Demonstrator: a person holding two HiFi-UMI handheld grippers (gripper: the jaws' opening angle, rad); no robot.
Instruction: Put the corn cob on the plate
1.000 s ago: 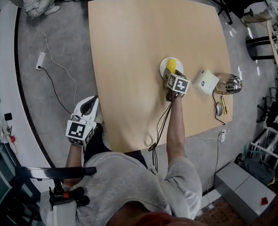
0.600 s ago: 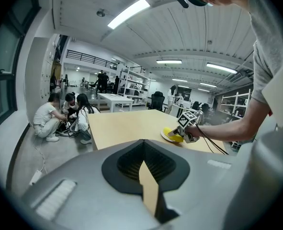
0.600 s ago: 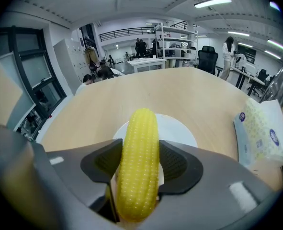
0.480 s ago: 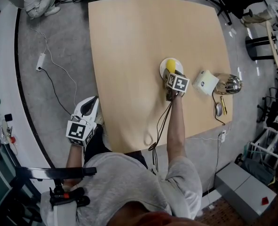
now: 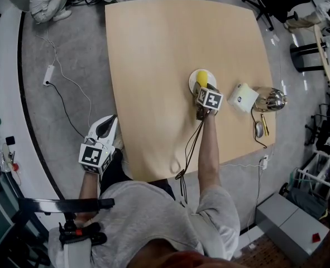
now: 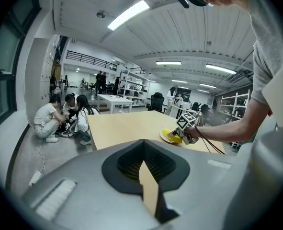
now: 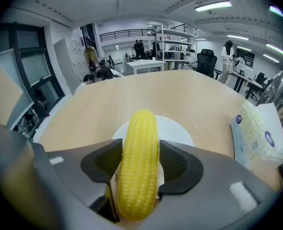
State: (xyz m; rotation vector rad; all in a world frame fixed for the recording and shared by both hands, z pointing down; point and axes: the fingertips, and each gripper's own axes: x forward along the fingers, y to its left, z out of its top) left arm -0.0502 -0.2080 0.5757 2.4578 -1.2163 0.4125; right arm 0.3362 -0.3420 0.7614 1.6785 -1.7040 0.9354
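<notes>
One corn cob (image 7: 139,164) sits clamped between the jaws of the right gripper (image 7: 140,147), directly over the single white plate (image 7: 178,128) on the wooden table (image 5: 165,38); whether it touches the plate is unclear. The left gripper (image 6: 143,150) is closed and empty, off the table's near-left edge. One tissue pack (image 5: 243,97) lies right of the plate.

corn cob (image 7: 139,166): yellow, whole, pinched between right gripper's (image 5: 205,89) jaws, pointing out over the plate | plate (image 7: 177,128): small, round, white, lying flat right beneath it
</notes>
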